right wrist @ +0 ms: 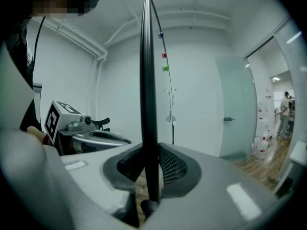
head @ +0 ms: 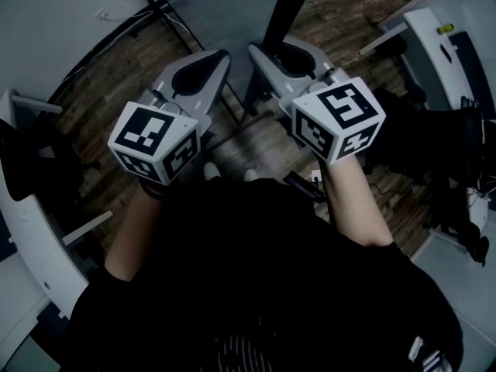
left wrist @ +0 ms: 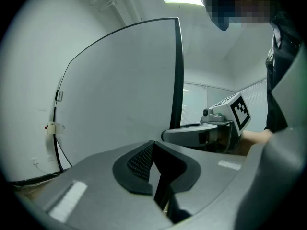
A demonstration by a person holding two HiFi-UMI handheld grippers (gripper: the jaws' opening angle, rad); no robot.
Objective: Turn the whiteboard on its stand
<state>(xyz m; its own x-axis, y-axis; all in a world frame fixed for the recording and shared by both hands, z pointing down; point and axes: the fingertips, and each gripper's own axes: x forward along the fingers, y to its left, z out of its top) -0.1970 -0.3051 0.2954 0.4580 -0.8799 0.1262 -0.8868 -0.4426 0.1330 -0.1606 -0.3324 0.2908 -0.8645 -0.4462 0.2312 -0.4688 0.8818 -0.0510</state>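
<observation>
The whiteboard (head: 217, 6) stands upright just ahead of me, with a pale grey face and a thin black frame. My right gripper (head: 267, 53) is shut on its black side edge (right wrist: 148, 80), which runs straight up between the mesh pads (right wrist: 172, 166). My left gripper (head: 221, 56) is close beside it on the left, level with it. In the left gripper view the board's face (left wrist: 120, 95) fills the left half. A dark strip lies between the left gripper's (left wrist: 160, 176) nearly closed jaws; whether they grip it is unclear.
White desks stand at the left (head: 31, 231) and right (head: 434, 29) on the wooden floor (head: 116, 91). A black cable (left wrist: 56, 128) runs down the wall behind the board. A frosted glass door (right wrist: 235, 109) and a distant person (right wrist: 286, 104) are off to the right.
</observation>
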